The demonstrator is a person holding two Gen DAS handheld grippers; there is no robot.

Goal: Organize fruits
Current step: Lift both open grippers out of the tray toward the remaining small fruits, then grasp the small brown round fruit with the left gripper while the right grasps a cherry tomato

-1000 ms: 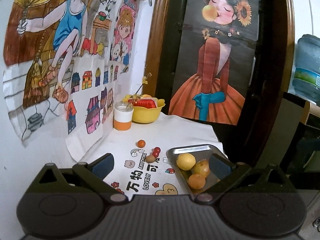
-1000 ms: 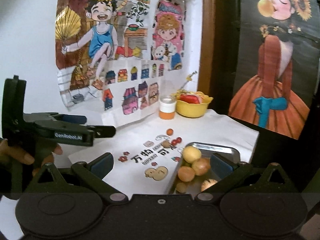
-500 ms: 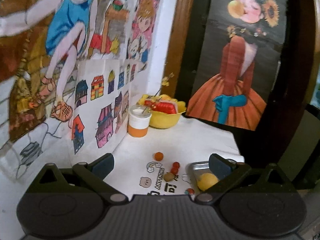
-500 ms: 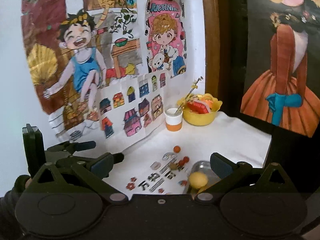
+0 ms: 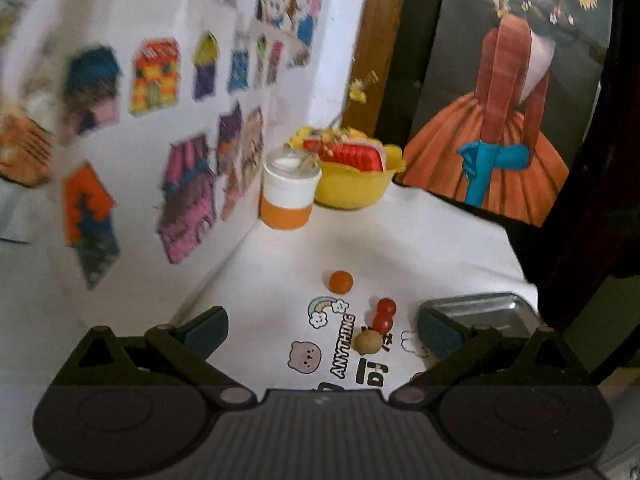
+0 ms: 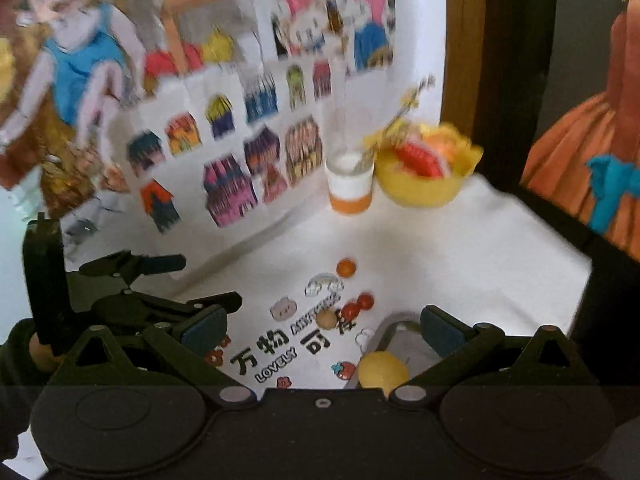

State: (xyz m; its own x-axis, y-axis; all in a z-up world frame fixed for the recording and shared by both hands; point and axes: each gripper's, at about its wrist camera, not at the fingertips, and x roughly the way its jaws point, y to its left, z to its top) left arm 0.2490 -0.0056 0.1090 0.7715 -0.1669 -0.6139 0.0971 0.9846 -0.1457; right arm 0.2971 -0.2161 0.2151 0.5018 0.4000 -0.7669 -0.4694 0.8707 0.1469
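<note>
I hold my left hand-held gripper (image 5: pixel 322 330) low over the near part of the white tabletop (image 5: pixel 420 240), its fingers spread wide with nothing between them. My right hand-held gripper (image 6: pixel 322 330) is likewise spread and empty, angled down at the same tabletop; from its camera the left one shows at the near left, its fingers pointing right, with part of my hand (image 6: pixel 38 350) behind it.

Nearest on the right lies a metal tray (image 5: pixel 486 312), and in it a yellow fruit (image 6: pixel 382 370) against the near left corner. Just left of the tray, on the printed cloth, sits a small brownish fruit (image 5: pixel 368 341), with two red cherry tomatoes (image 5: pixel 385 314) touching each other just beyond it. A small orange fruit (image 5: pixel 341 281) lies a little farther, apart from them.

At the far end, against the picture-covered wall, stand a white-and-orange cup (image 5: pixel 289 196) and, right of it, a yellow bowl (image 5: pixel 352 188) filled with fruit.
</note>
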